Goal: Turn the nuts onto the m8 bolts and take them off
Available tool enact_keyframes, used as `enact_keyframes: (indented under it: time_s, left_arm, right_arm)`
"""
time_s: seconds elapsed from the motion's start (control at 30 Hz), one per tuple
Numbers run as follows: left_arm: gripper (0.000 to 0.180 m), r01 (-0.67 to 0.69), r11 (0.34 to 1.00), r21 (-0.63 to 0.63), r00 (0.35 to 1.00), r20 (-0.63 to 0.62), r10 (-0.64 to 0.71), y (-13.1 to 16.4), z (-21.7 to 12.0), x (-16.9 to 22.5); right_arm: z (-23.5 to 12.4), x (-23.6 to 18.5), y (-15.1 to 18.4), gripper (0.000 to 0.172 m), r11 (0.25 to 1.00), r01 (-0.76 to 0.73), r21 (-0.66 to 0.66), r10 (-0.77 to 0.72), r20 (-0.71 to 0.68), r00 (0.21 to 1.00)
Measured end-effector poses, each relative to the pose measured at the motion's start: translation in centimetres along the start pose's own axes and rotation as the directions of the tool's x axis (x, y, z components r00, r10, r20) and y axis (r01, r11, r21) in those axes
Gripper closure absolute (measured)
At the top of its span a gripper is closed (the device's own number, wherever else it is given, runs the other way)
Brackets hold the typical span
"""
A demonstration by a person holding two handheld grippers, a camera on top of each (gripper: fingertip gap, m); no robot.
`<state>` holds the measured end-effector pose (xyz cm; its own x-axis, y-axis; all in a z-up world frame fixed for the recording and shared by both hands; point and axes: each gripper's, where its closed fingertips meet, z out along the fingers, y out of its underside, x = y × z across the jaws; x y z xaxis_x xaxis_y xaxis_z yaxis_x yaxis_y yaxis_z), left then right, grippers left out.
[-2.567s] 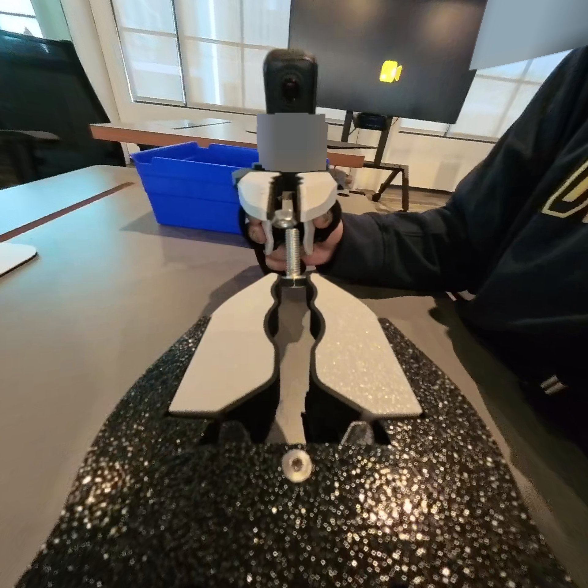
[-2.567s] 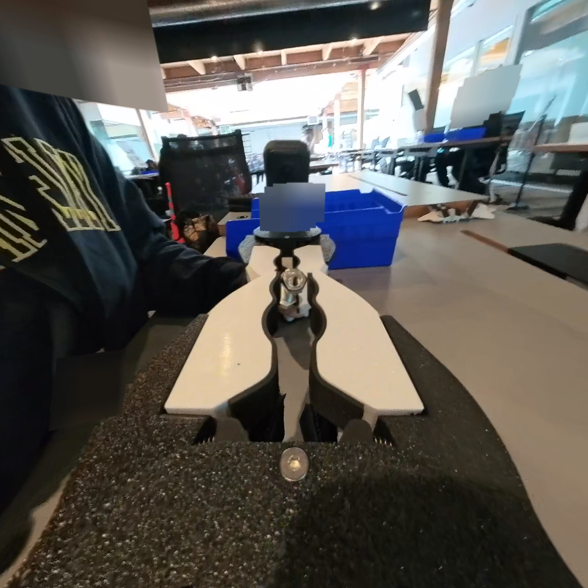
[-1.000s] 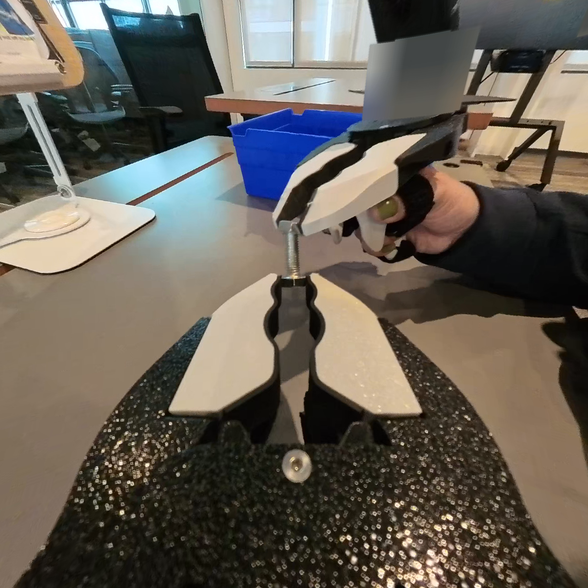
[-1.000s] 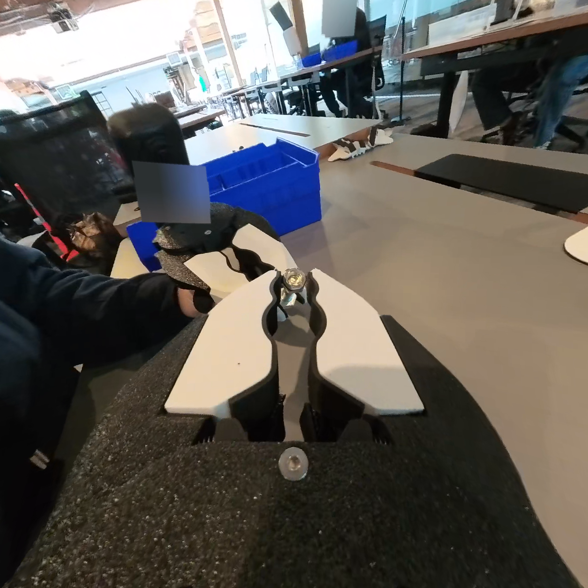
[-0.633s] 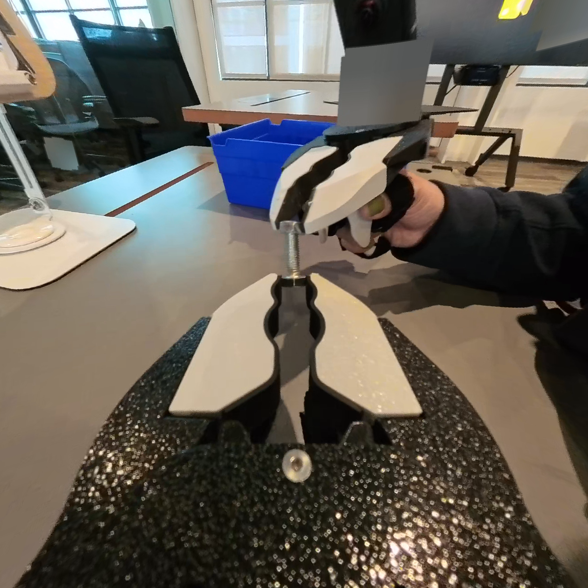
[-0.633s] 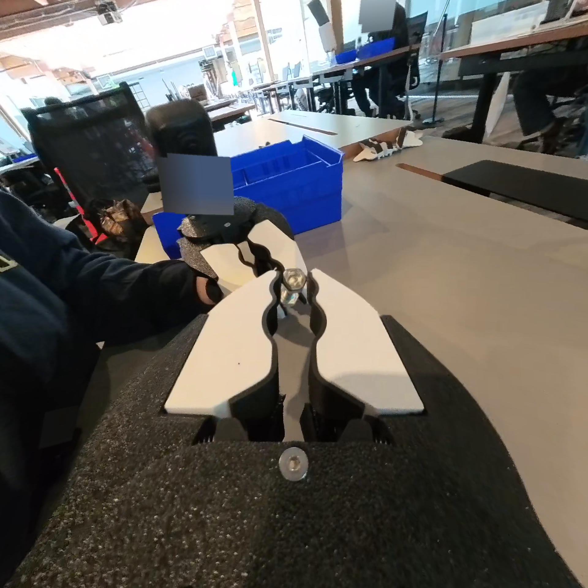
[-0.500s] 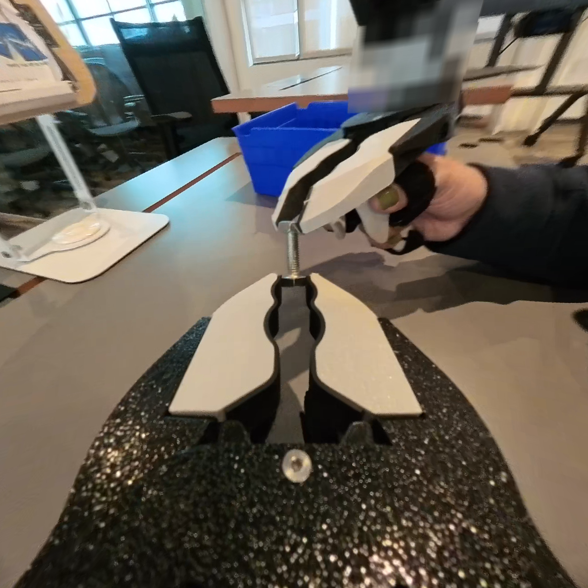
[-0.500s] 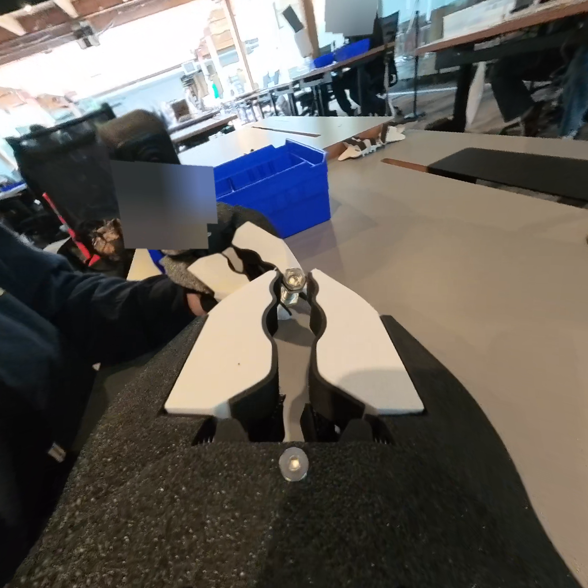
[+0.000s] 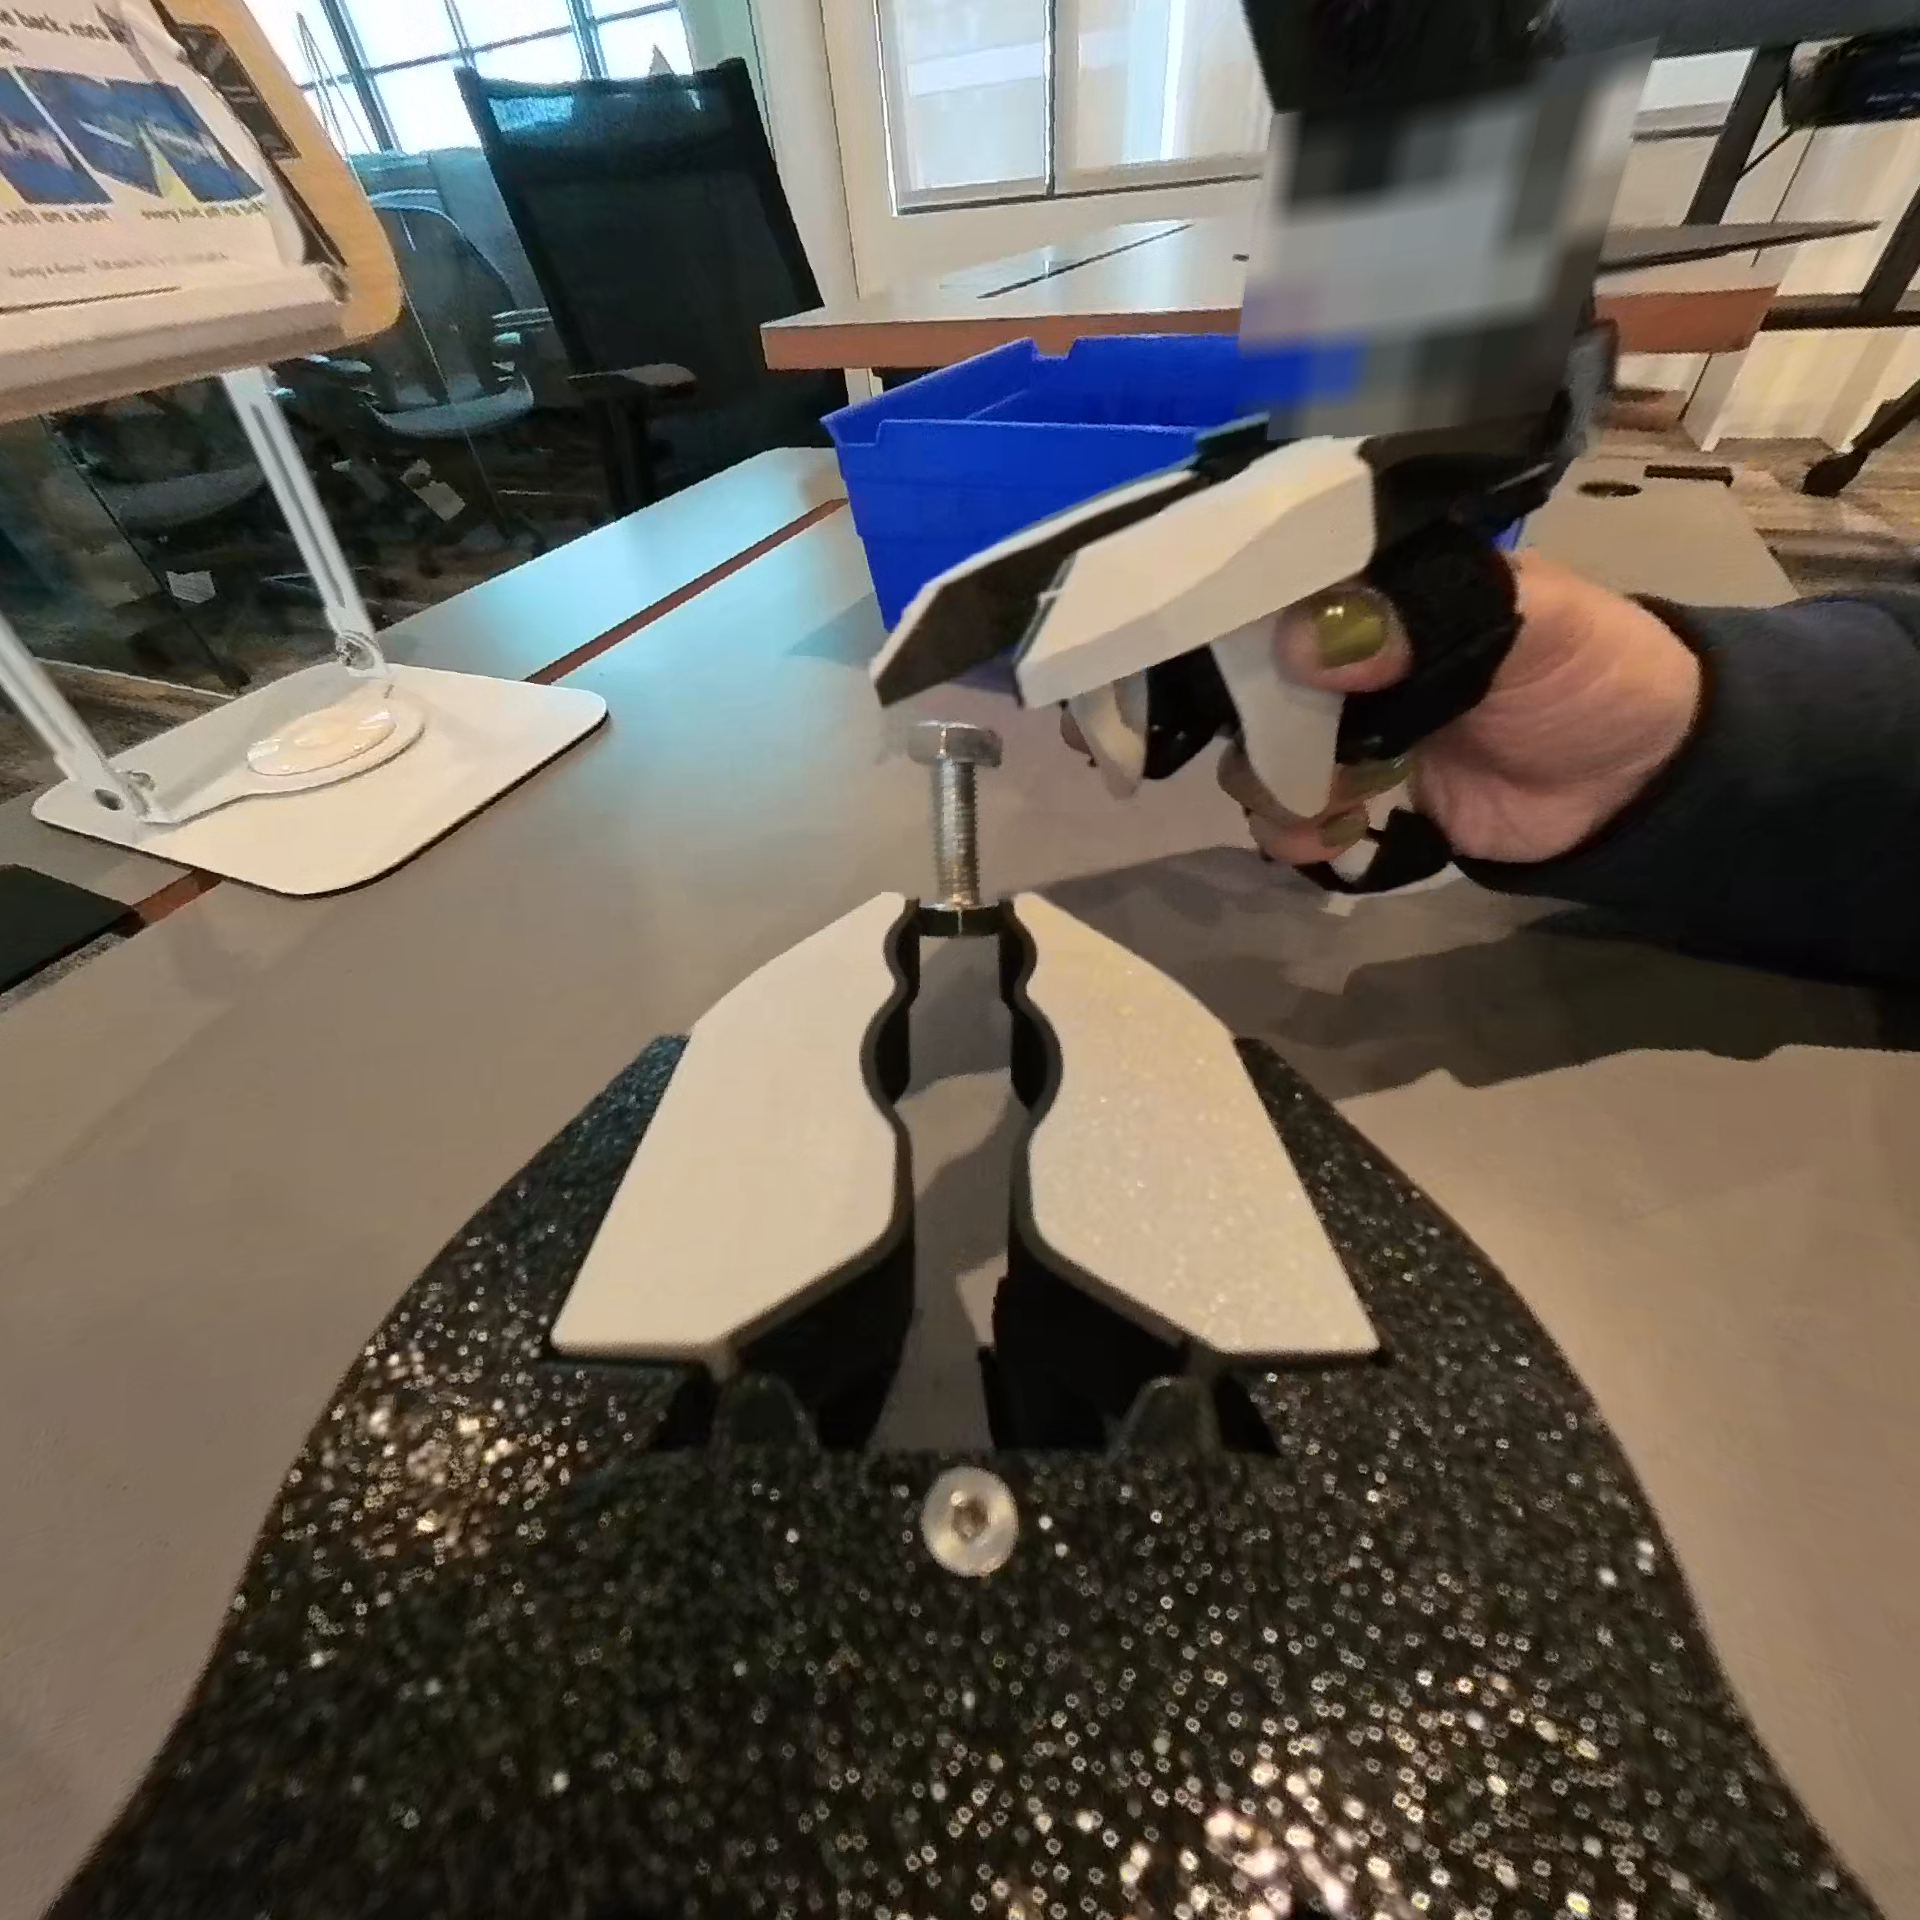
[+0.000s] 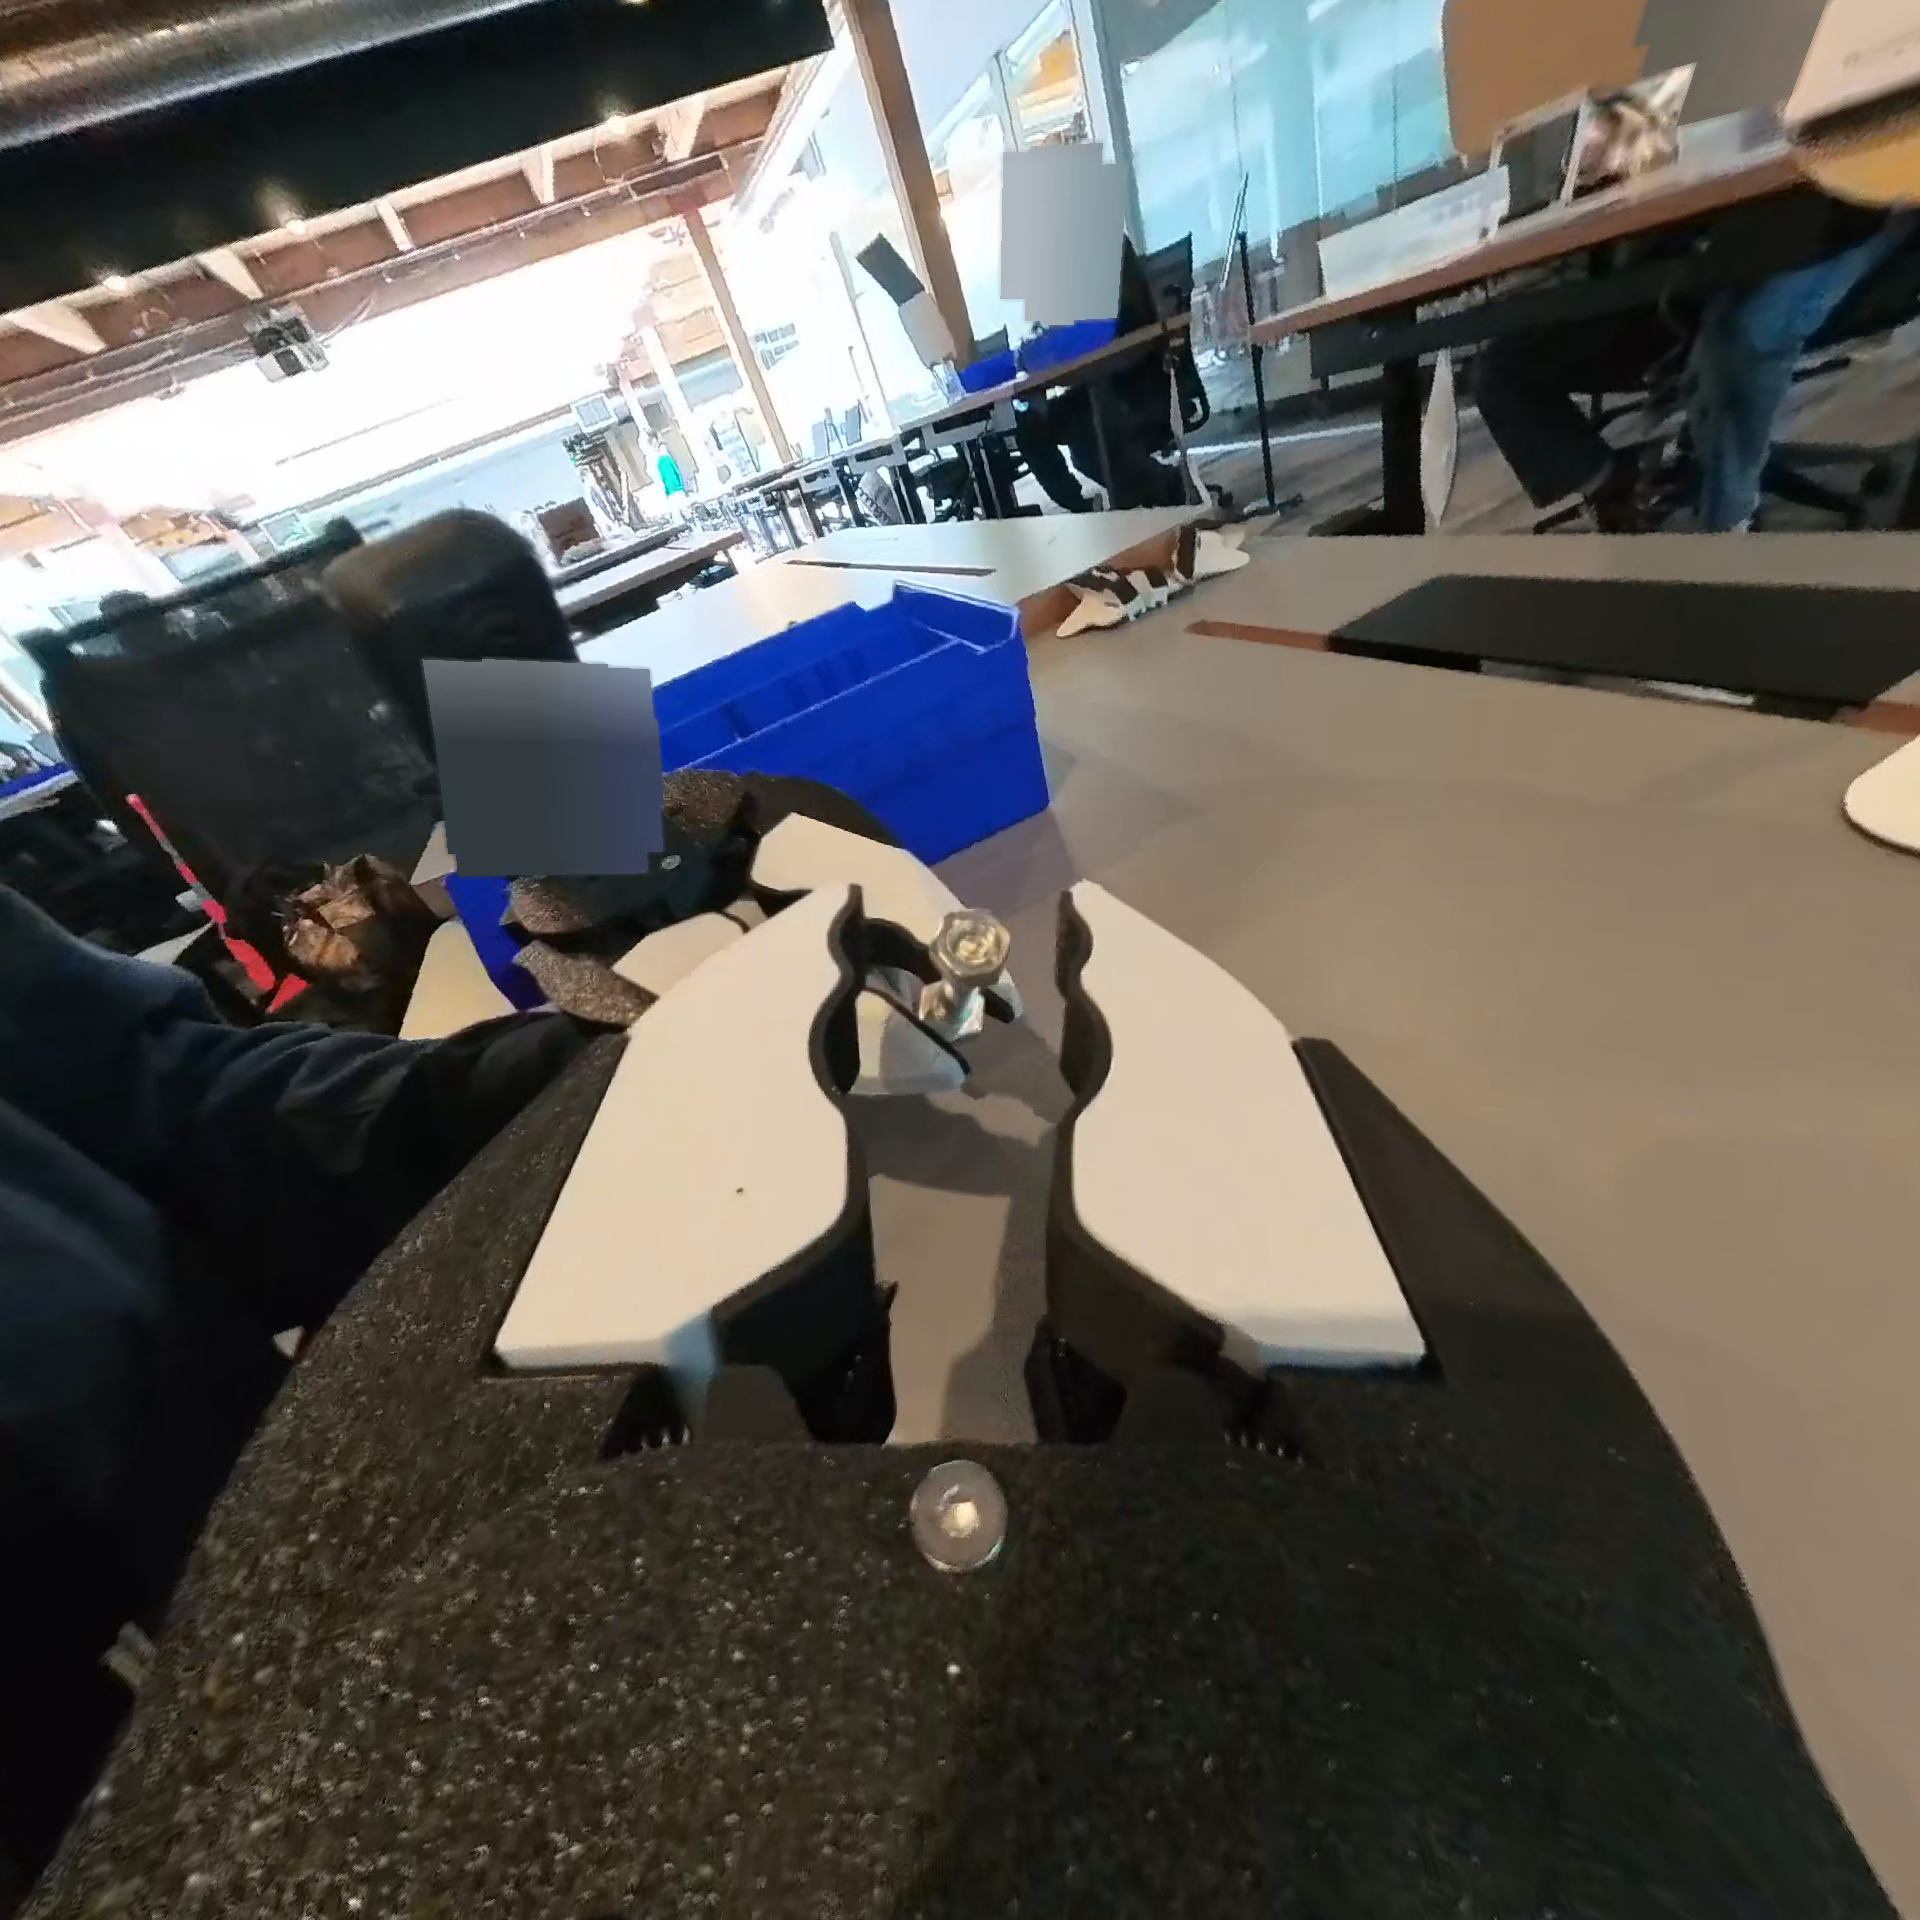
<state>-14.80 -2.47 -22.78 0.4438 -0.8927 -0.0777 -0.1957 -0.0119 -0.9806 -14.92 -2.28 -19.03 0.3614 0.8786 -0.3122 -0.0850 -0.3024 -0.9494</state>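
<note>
Holding the nut (image 9: 958, 921) pinched between the tips of my left gripper (image 9: 958, 925), I keep the bolt (image 9: 954, 821) standing upright out of it, threaded end down in the nut and hex head (image 9: 953, 744) on top. In the left wrist view the bolt rises toward twelve o'clock from my left fingertips, so its long axis runs straight up from the grey table (image 9: 416, 1039). My right gripper (image 9: 956, 649) hangs just above that head, reaching in from about two o'clock, with its jaws spread and nothing between them; there is a clear gap between its tips and the head. In the right wrist view I look down past my open right fingers (image 10: 727, 1039) and see the head sitting between them but nearer the left finger's side than dead centre, touching neither pad. That is the relation the next move turns on, I judge: the head lies directly below and slightly ahead of my right tips, so the right hand is the one to come down along the bolt's axis and close on the flats for another turn. The blue bin (image 9: 1039, 499) stands well apart at one o'clock, and a white stand base (image 9: 312, 769) sits off at ten o'clock. If I close off-centre, I reckon the bolt may tip in the nut.
</note>
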Motion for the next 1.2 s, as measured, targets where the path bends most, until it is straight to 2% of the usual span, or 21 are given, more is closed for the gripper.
enact_keyframes:
  time_s: [0.17, 0.4, 0.57, 0.73, 1.2]
  left_arm:
    - [0.167, 0.118, 0.986, 0.115, 0.990, -0.086, -0.109, -1.4, -0.7, 0.1]
    - [0.167, 0.209, 0.964, 0.163, 0.959, -0.227, -0.170, -2.1, -0.9, 1.0]
    - [0.167, 0.240, 0.958, 0.154, 0.935, -0.303, -0.186, -2.2, -0.8, 2.1]
    - [0.167, 0.255, 0.954, 0.161, 0.920, -0.344, -0.187, -2.5, -0.9, 2.6]
    - [0.167, 0.262, 0.949, 0.176, 0.911, -0.369, -0.183, -2.7, -1.1, 2.7]
  right_arm:
    - [-0.2, -1.3, -0.6, 0.134, 0.995, 0.093, 0.030, -0.095, 0.078, 0.992]
    - [-0.6, -3.3, -1.4, 0.132, 0.975, 0.196, 0.104, -0.211, 0.162, 0.964]
    - [-0.9, -4.9, -1.9, 0.126, 0.974, 0.147, 0.173, -0.191, 0.278, 0.941]
    - [-0.7, -5.2, -1.6, 0.126, 0.982, 0.083, 0.167, -0.136, 0.340, 0.931]
    - [-0.6, -5.2, -1.3, 0.127, 0.987, 0.059, 0.151, -0.110, 0.355, 0.929]
